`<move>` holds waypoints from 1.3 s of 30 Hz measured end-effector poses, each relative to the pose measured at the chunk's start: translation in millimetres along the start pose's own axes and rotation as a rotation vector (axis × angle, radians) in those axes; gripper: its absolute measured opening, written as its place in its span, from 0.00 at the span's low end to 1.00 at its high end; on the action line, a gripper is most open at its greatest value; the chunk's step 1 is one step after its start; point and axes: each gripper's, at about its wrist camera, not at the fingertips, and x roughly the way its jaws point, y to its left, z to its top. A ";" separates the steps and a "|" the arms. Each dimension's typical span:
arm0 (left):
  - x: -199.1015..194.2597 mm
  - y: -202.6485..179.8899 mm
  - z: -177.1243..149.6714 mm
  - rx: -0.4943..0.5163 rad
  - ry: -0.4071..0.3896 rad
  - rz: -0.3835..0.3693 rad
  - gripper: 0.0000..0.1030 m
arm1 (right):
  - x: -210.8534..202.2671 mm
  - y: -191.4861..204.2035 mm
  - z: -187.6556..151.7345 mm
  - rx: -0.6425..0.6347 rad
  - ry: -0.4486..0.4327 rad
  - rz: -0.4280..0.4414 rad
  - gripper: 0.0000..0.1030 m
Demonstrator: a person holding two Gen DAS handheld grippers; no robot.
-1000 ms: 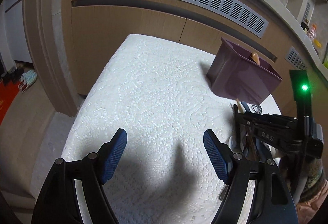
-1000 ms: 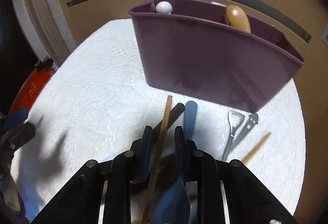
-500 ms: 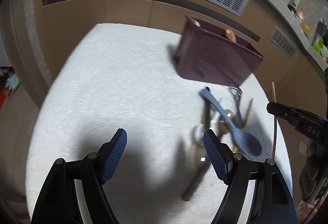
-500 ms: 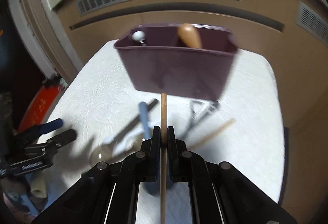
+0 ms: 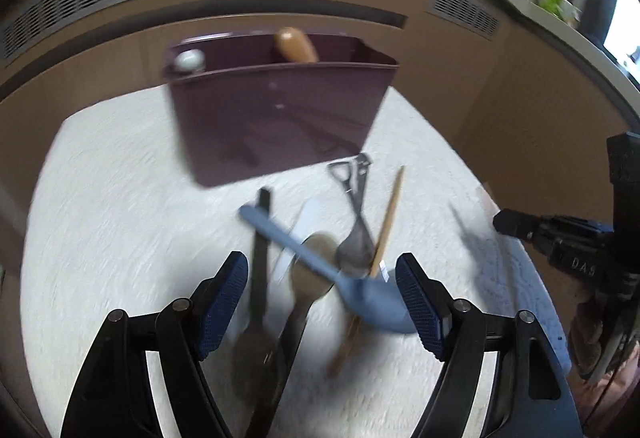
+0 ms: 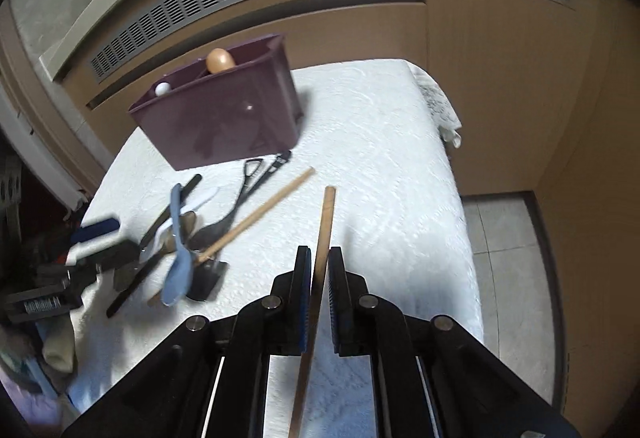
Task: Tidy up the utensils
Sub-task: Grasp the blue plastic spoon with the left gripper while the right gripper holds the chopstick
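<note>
A purple caddy [image 5: 276,117] [image 6: 224,121] stands on the white cloth, with a brown handle [image 5: 296,45] and a white knob [image 5: 190,59] sticking out of it. In front of it lies a pile of utensils: a blue spoon [image 5: 380,302] [image 6: 180,266], a metal spoon [image 5: 356,242], a black-handled tool [image 5: 260,250] and a wooden stick [image 5: 390,213] [image 6: 264,209]. My left gripper [image 5: 320,266] [image 6: 106,240] hovers over the pile, its jaws closing, with the pads touching nothing. My right gripper [image 6: 319,252] [image 5: 504,224] is shut on a second wooden stick [image 6: 326,213], held right of the pile.
The white lace-covered table [image 6: 380,157] stands against wooden cabinets with grey vent grilles [image 6: 200,5]. The table's right edge drops to a tiled floor [image 6: 512,258]. Cloth items [image 6: 56,350] lie at the lower left.
My left gripper swung from bare cloth to above the utensil pile. My right gripper shut on the wooden stick, lifted it out of the pile and moved it right.
</note>
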 end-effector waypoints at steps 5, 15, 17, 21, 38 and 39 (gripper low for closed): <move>38.6 14.4 31.5 -0.020 0.074 -0.107 0.55 | 2.3 -4.5 -6.8 0.019 0.016 -0.006 0.07; 10.1 43.9 -15.0 -0.084 0.168 -0.139 0.55 | 9.2 12.6 -13.7 -0.056 0.056 -0.008 0.09; -1.2 40.3 -28.3 -0.068 0.182 -0.150 0.56 | 15.2 19.5 -14.2 -0.065 0.075 0.005 0.10; -18.8 23.6 -50.4 0.004 0.189 -0.123 0.56 | 34.5 32.7 -14.1 -0.077 0.118 0.005 0.11; 7.7 -19.0 -5.9 0.256 0.243 -0.184 0.58 | -2.2 13.9 -18.6 -0.049 0.073 -0.008 0.05; 13.6 -19.0 -4.1 0.246 0.263 -0.196 0.58 | -5.5 11.2 -18.3 -0.042 0.065 -0.002 0.05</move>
